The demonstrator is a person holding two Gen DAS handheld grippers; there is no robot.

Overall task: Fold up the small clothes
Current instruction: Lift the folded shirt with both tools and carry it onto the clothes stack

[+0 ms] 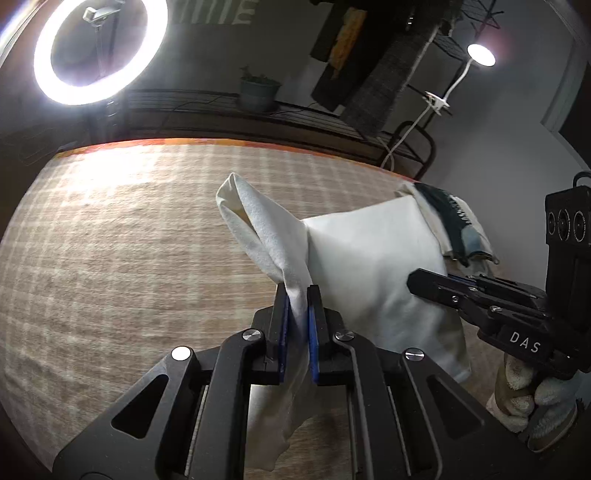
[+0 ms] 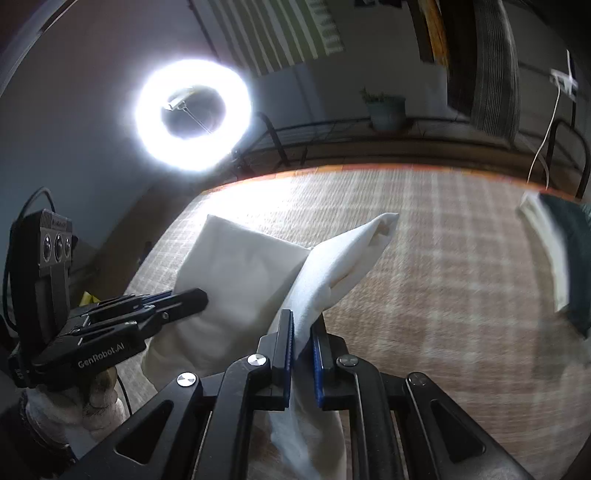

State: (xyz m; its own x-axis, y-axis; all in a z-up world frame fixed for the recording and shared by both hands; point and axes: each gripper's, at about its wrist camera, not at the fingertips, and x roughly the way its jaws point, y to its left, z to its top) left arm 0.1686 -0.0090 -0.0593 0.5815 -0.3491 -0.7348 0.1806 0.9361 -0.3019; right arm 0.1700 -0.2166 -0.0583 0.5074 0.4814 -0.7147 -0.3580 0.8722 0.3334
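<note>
- I have the white cloth [image 1: 373, 258] pinched by two edges and hanging above the checked table cover [image 1: 110, 240].
- Left gripper [image 1: 298, 295] clamps a bunched edge; right gripper [image 2: 303, 325] clamps the other.
- Cloth looks light, soft and limp; it sags between the grips.
- I judge corners or hems the best hold.
- More clothes [image 1: 454, 225] lie at the table's edge.

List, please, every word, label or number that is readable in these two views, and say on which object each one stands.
"DAS": white letters on the body of the right hand-held gripper, left wrist view.
"GenRobot.AI": pale letters on the body of the left hand-held gripper, right wrist view.
Striped wall hanging: large letters, cut off and blurred, unreadable.
Dark folded garment: white marks, too small to read.
Camera block: top marking unreadable.
</note>
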